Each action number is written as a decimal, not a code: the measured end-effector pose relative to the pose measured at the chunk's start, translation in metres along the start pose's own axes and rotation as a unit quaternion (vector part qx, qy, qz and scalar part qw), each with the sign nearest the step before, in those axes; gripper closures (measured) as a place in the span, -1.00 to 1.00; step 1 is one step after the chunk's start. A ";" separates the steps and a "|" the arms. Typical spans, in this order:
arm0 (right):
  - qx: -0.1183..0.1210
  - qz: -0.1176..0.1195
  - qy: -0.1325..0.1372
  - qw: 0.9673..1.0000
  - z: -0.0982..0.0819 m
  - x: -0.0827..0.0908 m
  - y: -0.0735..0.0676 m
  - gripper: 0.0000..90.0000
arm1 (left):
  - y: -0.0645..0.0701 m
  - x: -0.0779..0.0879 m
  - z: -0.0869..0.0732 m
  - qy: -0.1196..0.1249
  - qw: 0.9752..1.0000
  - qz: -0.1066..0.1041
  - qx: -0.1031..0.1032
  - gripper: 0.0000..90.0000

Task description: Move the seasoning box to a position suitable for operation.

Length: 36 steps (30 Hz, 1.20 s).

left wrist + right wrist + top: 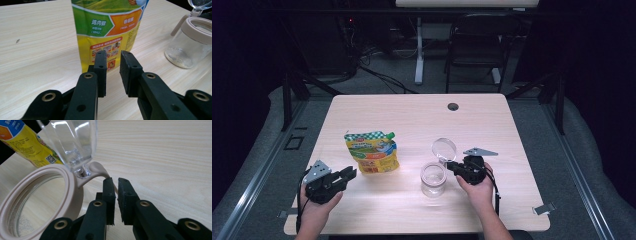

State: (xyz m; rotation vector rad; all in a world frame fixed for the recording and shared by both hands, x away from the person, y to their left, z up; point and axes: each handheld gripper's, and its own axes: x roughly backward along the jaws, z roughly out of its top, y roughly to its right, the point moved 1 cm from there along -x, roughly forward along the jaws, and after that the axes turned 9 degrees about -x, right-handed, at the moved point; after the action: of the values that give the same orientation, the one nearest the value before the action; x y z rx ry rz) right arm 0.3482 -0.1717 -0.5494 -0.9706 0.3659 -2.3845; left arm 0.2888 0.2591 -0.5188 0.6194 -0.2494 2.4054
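Two hands reach in from the table's near edge, each holding a black gripper. The left gripper (346, 174) points right and slightly away, jaws narrowly apart with nothing between them. The right gripper (450, 165) points left, jaws drawn almost together, a thin gap showing between the pads (109, 195).

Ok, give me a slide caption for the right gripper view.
Right gripper at the open jar's beige handle, lid flipped up.

light: bright table (412, 115), dark surroundings | glare: tabletop centre | blur: soft, near claws
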 end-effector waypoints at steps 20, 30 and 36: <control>0.001 -0.018 0.014 1.000 -0.010 0.019 0.008 0.68 | -0.032 -0.014 0.004 0.003 0.999 -0.029 0.034 0.22; -0.002 -0.033 0.021 0.999 -0.022 0.040 0.015 0.64 | -0.046 -0.026 0.013 0.024 0.997 -0.063 0.046 0.20; -0.005 -0.035 0.026 0.999 -0.026 0.047 0.017 0.62 | -0.042 -0.037 0.016 0.009 0.997 -0.072 0.023 0.17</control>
State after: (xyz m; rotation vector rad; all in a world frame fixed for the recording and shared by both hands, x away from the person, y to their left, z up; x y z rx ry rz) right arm 0.3076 -0.2113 -0.5487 -0.9404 0.3683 -2.4780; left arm 0.3461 0.2667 -0.5219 0.6160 -0.1367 2.2831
